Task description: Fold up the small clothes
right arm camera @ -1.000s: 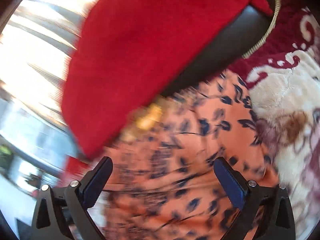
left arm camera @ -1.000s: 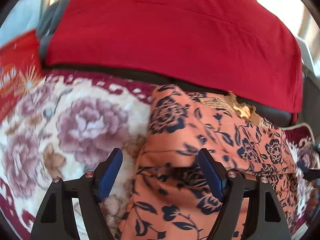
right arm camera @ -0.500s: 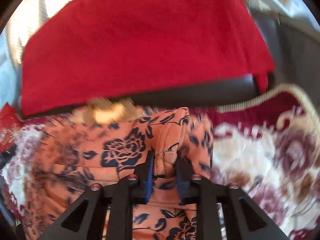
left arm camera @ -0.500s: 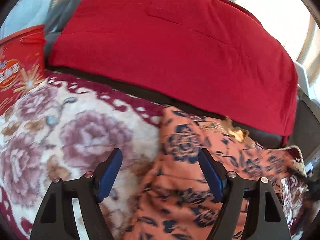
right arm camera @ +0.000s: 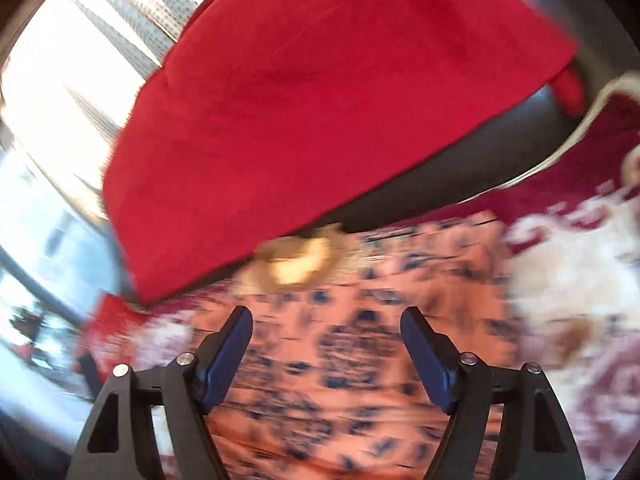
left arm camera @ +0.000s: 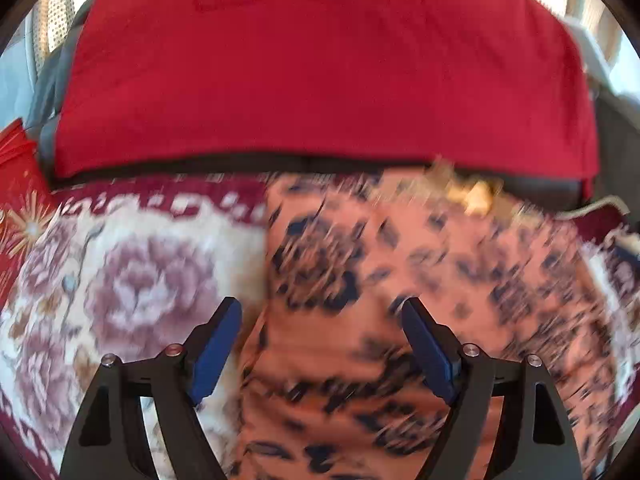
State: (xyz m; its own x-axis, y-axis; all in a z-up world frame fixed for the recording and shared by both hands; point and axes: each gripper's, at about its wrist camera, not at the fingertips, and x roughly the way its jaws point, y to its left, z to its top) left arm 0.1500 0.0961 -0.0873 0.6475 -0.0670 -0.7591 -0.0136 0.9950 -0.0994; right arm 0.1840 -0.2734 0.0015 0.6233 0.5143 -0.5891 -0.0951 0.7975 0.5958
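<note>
Garment: the orange floral garment (left arm camera: 400, 300) lies on the plush rose-patterned blanket (left arm camera: 140, 280), its far edge against the foot of the red-covered backrest (left arm camera: 320, 72). It fills the frame from the centre to 5 o'clock in the left wrist view.

Gold trim: a gold embroidered patch (right arm camera: 298, 262) sits at the garment's far edge, at 1 o'clock of the left view's centre and just above centre in the right.

Right gripper (right arm camera: 326, 354): half a second ago it pinched a raised tuck of the orange cloth; its jaws have just been opening, and they now stand apart with nothing between the pads. The cloth lies flat beneath.

Left gripper (left arm camera: 320, 344): jaws spread and empty, having just widened a little. They hover over the garment's left edge, one finger over the blanket, the other over orange cloth.

Change: the garment's left edge now reads straighter than a second ago, and the pinched tuck is gone.

Meaning: one fold looks laid down and let go; the next fold would need a fresh grip.

Left view only: the garment's left border against the blanket, and a red printed box (left arm camera: 20, 184) at 9 o'clock.

Right view only: bright curtained windows (right arm camera: 80, 60) at 10 o'clock, and the blanket's corded edge (right arm camera: 580, 128) at 2 o'clock.

Blur: both views are smeared, so fold layers cannot be counted.
</note>
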